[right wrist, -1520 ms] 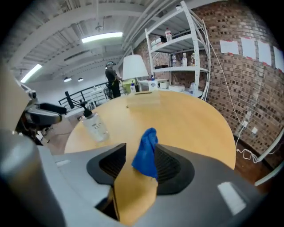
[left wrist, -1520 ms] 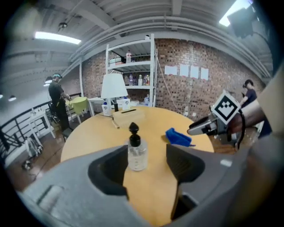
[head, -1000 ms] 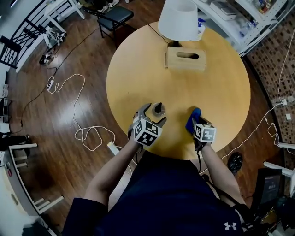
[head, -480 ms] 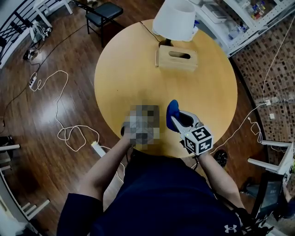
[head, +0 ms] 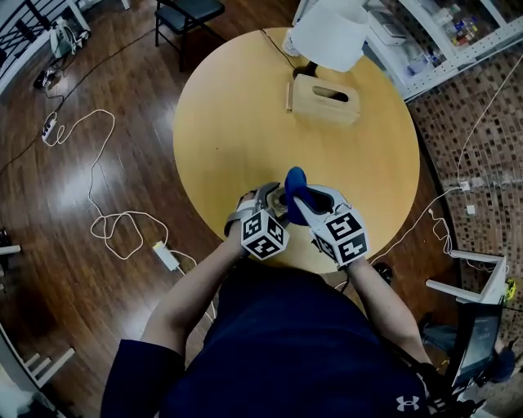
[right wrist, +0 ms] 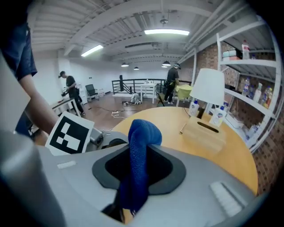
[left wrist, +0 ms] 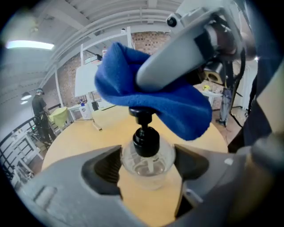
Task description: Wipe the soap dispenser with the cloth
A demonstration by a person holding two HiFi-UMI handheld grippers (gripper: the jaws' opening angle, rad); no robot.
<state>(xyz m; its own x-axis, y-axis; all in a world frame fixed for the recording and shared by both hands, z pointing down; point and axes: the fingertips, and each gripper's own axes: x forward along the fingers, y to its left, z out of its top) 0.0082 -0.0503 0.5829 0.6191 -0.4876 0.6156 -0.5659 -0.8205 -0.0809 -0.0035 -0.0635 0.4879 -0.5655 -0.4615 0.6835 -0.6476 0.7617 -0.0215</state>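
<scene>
A clear soap dispenser with a black pump stands near the front edge of the round wooden table. My left gripper is shut on its body, one pad pressing each side. In the head view the left gripper sits beside the right gripper, and the dispenser is mostly hidden between them. The right gripper is shut on a blue cloth, which sticks up from its jaws. In the left gripper view the cloth drapes over the pump head.
A wooden tissue box and a lamp with a white shade stand at the table's far side. White cables and a power strip lie on the floor to the left. A chair stands beyond the table.
The right gripper has lifted off the table with the cloth, rolled, and swung left until the cloth lies over the dispenser. The left gripper has shifted only slightly.
</scene>
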